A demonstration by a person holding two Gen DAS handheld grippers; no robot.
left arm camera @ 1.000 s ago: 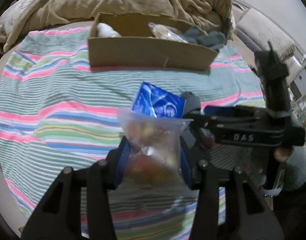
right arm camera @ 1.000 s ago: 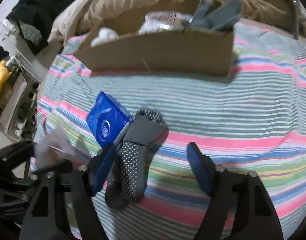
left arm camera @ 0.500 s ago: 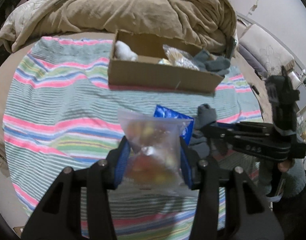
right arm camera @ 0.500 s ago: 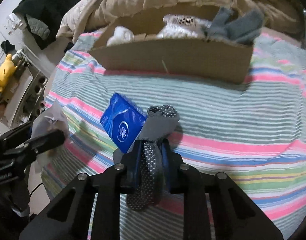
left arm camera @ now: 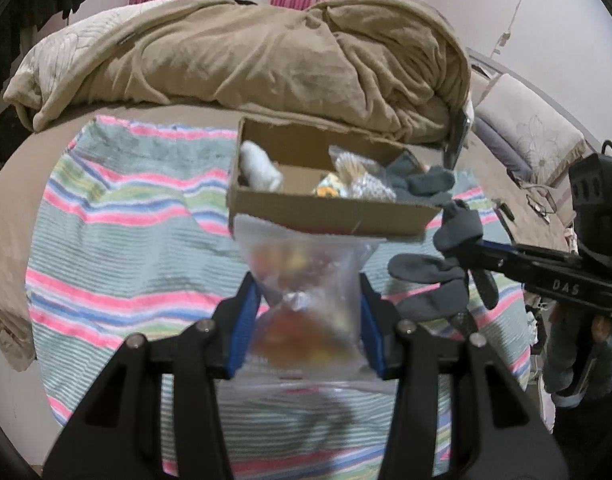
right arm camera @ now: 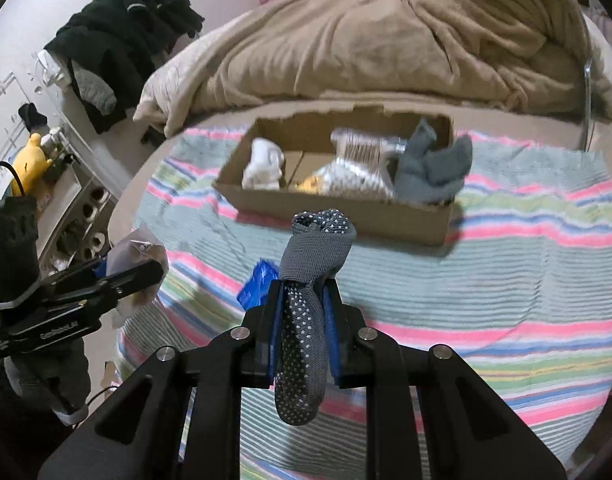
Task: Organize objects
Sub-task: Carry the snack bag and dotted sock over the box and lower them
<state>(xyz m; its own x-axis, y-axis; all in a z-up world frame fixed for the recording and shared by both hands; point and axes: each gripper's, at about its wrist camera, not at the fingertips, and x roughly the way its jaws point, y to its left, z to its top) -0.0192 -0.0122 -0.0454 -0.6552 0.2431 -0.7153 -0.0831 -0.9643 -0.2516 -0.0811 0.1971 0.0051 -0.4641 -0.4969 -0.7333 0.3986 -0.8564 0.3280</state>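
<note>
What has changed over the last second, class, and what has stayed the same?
The right gripper closed on the grey dotted sock and lifted it off the striped blanket. Both grippers rose. The left gripper still holds the clear bag; the blue packet stayed put.

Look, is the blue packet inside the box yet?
No, the blue packet lies on the striped blanket, in front of the box and partly hidden behind the right gripper and its sock.

Both claws (left arm camera: 306, 320) (right arm camera: 301, 316) clamped, raised.
</note>
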